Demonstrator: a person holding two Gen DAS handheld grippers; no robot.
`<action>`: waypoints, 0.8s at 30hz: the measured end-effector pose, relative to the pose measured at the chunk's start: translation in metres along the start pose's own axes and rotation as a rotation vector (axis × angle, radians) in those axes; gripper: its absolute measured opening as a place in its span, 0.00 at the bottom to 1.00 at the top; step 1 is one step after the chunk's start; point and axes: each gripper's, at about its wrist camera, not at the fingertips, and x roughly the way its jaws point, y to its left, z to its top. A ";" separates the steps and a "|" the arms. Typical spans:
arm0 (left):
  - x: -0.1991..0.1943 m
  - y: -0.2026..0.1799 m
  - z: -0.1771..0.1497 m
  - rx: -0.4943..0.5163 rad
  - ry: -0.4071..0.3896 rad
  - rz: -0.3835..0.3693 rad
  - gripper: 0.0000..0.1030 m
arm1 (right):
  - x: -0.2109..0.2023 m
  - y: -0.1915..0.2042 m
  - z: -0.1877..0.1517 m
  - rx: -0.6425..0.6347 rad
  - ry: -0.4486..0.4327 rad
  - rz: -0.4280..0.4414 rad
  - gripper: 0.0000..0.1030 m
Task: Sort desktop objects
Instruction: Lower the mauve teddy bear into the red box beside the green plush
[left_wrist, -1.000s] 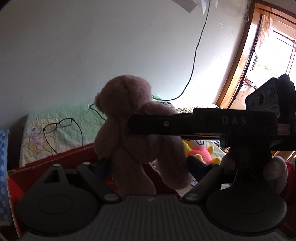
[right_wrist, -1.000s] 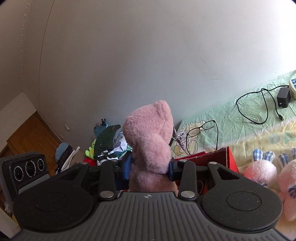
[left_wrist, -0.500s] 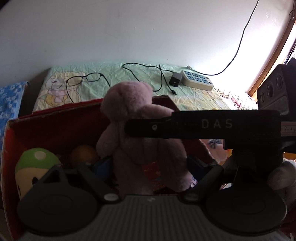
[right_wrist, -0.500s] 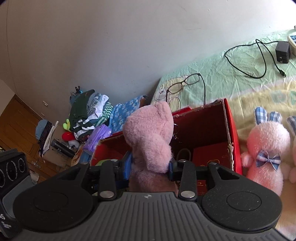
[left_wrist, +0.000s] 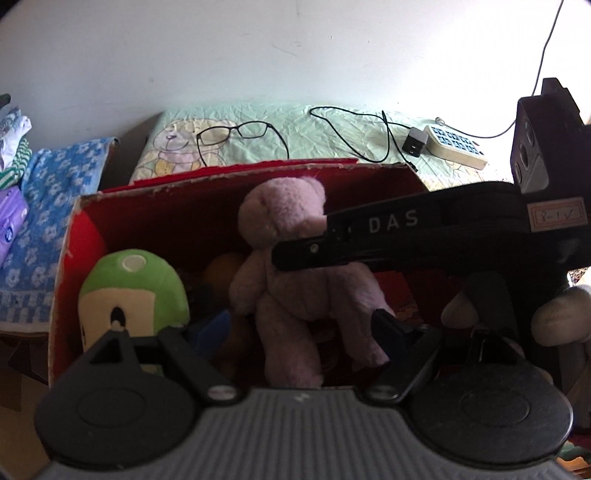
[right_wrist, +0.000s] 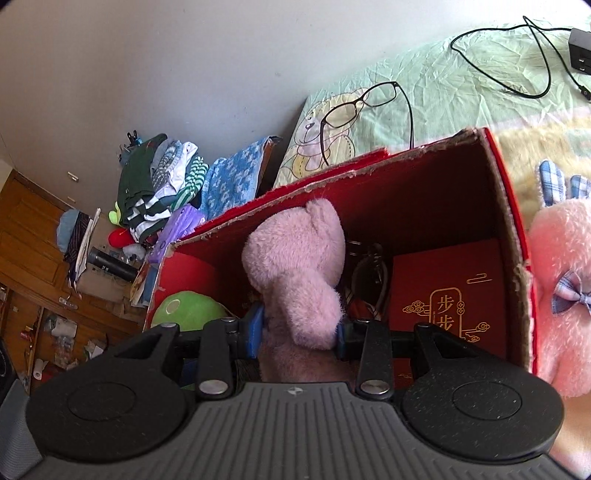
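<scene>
Over the open red box (right_wrist: 506, 206), the pink teddy bear (right_wrist: 295, 266) now hangs with its head below the far rim, where a second ago it stood against bare wall with only a corner of the box showing. That drop suggests the placing step is close: the bear looks ready to be let go among the toys already inside. The right gripper (right_wrist: 299, 332) is clamped on the bear's body, its blue pads pressed into the plush on both sides. The left gripper (left_wrist: 299, 328) has its jaws standing apart around the bear's legs; the right-hand finger (left_wrist: 388, 325) lies against a leg, but I cannot tell whether it truly presses. The left wrist view shows the right gripper (left_wrist: 369, 240) reaching in from the right and a green mushroom plush (left_wrist: 133, 291) at the box's left. Only the right wrist view shows the red booklet (right_wrist: 450, 291) on the box floor and a pink bunny (right_wrist: 561, 266) outside, to the right.
</scene>
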 end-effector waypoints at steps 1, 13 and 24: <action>-0.001 0.001 -0.001 -0.001 -0.002 0.006 0.82 | 0.003 0.000 0.000 -0.001 0.011 0.003 0.38; -0.004 0.015 -0.004 -0.023 0.016 0.040 0.69 | 0.030 0.014 0.002 0.003 0.121 0.019 0.38; -0.007 0.015 -0.007 -0.021 0.007 0.030 0.73 | 0.019 0.005 -0.001 0.054 0.119 0.048 0.47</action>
